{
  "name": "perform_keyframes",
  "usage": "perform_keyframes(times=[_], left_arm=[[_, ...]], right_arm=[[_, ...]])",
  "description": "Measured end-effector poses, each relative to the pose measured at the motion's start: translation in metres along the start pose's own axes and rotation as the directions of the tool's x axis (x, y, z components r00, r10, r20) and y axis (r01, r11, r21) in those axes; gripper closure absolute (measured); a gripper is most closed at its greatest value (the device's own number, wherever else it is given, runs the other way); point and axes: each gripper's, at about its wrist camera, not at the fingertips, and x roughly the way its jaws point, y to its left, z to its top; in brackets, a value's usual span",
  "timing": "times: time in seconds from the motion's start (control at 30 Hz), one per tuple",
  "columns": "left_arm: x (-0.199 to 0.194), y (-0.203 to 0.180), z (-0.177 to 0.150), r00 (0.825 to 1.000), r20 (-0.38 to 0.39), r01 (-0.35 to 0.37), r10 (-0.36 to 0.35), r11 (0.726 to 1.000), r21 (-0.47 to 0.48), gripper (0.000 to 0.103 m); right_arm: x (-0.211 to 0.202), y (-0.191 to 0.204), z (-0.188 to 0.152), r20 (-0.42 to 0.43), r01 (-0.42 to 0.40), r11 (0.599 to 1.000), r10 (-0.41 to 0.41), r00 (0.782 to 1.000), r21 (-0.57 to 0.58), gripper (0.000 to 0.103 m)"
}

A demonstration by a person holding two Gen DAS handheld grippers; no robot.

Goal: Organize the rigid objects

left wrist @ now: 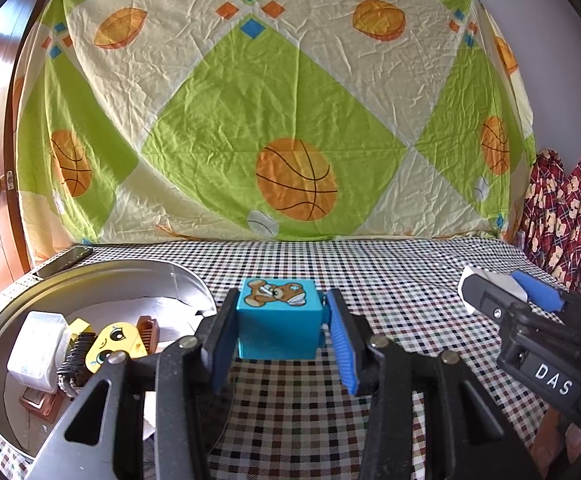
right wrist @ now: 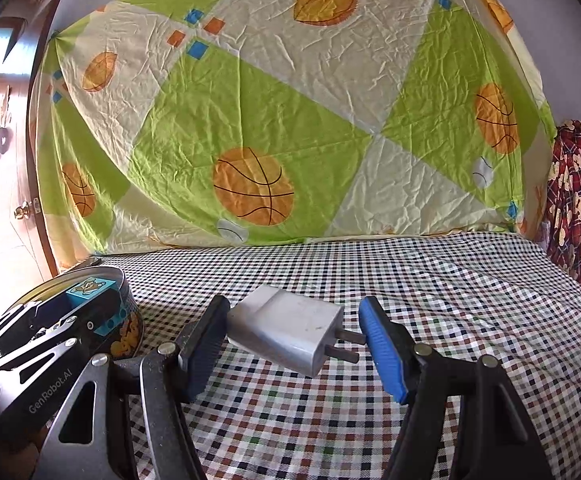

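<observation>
A big sheet (left wrist: 274,112) with basketballs hangs behind a counter (left wrist: 390,280) with a checked cloth. In the left wrist view, the left gripper (left wrist: 280,344) has its jaws clamped on a blue block (left wrist: 278,320) with a bear picture, held up just beside a round metal tin (left wrist: 102,276) full of small toys. In the right wrist view, the right gripper (right wrist: 292,348) has its jaws clamped on a white plug (right wrist: 290,330), held above the cloth, prongs touching the blue pad.

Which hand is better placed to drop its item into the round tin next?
Left. Its gripper holds the blue bear block right beside the tin, while the right gripper, holding the white charger, is farther away.
</observation>
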Motion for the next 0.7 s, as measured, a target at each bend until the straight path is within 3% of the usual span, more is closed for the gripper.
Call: perform_keyframes(times=[0.7], left_arm=[[-0.009, 0.021, -0.002, 1.0, 0.01, -0.026, 0.026, 0.999, -0.021, 0.061]], right_arm=[[-0.006, 0.024, -0.002, 0.031, -0.067, 0.997, 0.068, 0.997, -0.028, 0.034]])
